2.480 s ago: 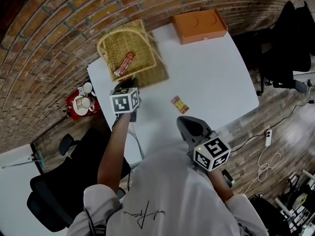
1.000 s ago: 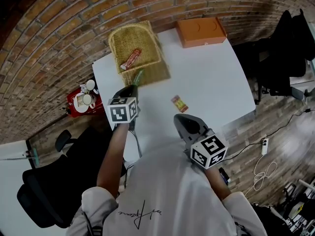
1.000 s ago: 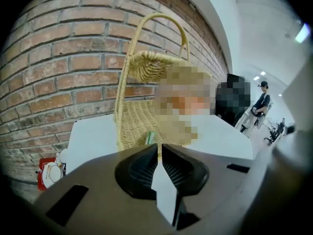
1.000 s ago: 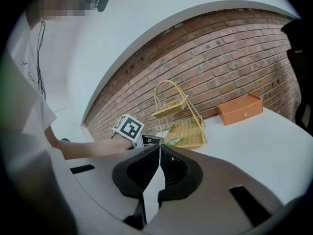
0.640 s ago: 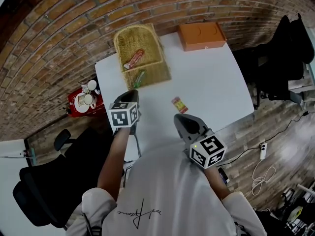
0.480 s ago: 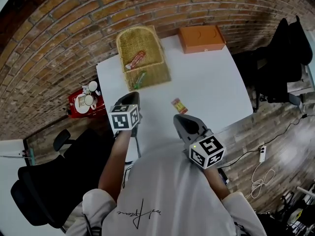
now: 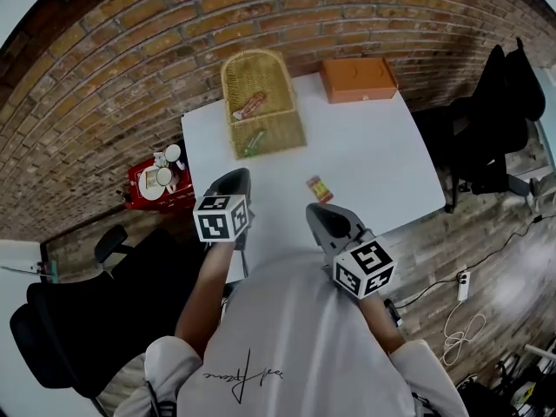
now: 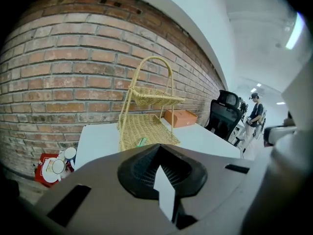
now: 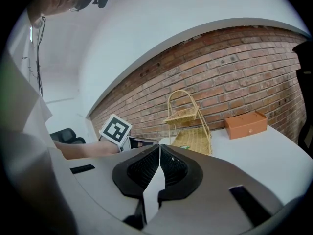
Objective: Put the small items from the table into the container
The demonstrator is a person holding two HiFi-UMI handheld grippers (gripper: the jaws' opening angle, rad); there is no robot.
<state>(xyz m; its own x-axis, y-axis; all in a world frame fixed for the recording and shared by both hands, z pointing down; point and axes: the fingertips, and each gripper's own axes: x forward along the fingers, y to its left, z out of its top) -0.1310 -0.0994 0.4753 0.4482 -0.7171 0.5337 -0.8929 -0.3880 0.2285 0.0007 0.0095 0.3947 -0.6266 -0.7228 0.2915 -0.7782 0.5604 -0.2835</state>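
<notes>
Your left gripper (image 7: 234, 179) has drawn back from the wicker basket (image 7: 278, 131), jaws pressed together and empty; a green packet (image 7: 254, 142) lies on its lower tier. One red-and-yellow packet (image 7: 319, 188) remains on the table (image 7: 382, 163), lying slantwise just ahead of your right gripper (image 7: 317, 214), the nearer one, likewise closed and empty.

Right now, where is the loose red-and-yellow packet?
In the head view the red-and-yellow packet lies on the white table, just ahead of the right hand-held gripper and nearer the person than the wicker basket.
</notes>
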